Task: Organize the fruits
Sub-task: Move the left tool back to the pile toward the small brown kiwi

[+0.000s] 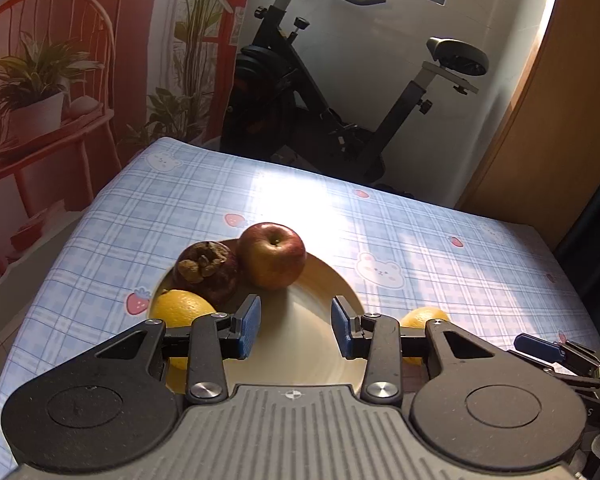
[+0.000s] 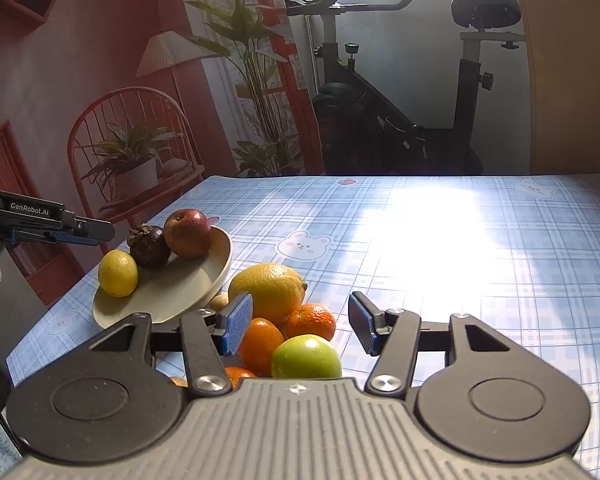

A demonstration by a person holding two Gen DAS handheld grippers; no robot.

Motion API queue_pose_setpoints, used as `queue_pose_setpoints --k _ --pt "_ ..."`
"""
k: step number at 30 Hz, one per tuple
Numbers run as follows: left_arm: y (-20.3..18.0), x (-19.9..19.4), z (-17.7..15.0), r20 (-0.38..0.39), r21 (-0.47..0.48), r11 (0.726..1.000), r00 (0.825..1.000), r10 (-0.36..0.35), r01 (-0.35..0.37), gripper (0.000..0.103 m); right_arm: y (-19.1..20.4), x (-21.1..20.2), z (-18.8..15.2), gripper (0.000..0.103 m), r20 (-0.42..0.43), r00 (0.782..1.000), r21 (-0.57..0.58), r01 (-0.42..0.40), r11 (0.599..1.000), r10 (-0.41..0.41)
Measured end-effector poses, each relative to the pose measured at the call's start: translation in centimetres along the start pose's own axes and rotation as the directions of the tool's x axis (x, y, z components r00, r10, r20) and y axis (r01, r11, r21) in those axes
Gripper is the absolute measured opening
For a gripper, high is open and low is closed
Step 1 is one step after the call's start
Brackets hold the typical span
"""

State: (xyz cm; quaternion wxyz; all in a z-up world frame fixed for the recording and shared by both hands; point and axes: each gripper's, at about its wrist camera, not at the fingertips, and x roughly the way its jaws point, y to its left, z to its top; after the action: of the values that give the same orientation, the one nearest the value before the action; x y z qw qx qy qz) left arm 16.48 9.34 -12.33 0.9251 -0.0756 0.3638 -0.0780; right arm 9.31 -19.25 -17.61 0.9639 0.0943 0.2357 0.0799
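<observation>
A cream plate [image 1: 320, 280] [image 2: 172, 292] holds a red apple [image 1: 271, 254] [image 2: 189, 233], a dark mangosteen [image 1: 207, 270] [image 2: 149, 246] and a small lemon [image 1: 179, 310] [image 2: 118, 273]. My left gripper [image 1: 296, 328] is open and empty, hovering over the plate's near side; it also shows in the right wrist view [image 2: 88, 232]. My right gripper [image 2: 300, 328] is open and empty above a pile beside the plate: a large lemon [image 2: 266, 290] [image 1: 424, 316], two oranges [image 2: 312, 320] [image 2: 260, 344] and a green apple [image 2: 306, 356].
The table has a blue plaid cloth [image 2: 440, 248] with bear and strawberry prints. An exercise bike [image 1: 340, 92] stands behind the far edge. A red chair with a potted plant [image 1: 36, 92] stands at the left. A wooden panel [image 1: 560, 120] is at the right.
</observation>
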Motion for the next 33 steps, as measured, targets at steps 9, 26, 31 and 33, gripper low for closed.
queue_pose_setpoints --k 9,26,31,33 --pt "-6.7 -0.7 -3.4 0.042 0.068 0.996 0.997 -0.067 0.064 0.042 -1.0 -2.2 -2.8 0.057 -0.016 1.000 0.021 0.002 1.000 -0.002" --pt "-7.5 -1.7 -6.3 0.017 0.113 0.992 0.998 -0.059 0.057 0.042 -0.6 -4.2 -4.1 0.057 -0.014 1.000 0.019 -0.018 1.000 0.018" --pt "-6.7 -1.7 -6.3 0.015 0.087 0.995 0.998 -0.053 0.051 0.042 -0.3 -3.7 -3.9 0.056 -0.029 0.999 0.017 -0.031 0.999 0.031" --pt "-6.5 -1.7 -6.3 0.018 0.084 0.995 0.998 -0.056 0.054 0.042 -0.2 -3.7 -3.8 0.056 -0.031 0.999 0.015 -0.033 0.999 0.034"
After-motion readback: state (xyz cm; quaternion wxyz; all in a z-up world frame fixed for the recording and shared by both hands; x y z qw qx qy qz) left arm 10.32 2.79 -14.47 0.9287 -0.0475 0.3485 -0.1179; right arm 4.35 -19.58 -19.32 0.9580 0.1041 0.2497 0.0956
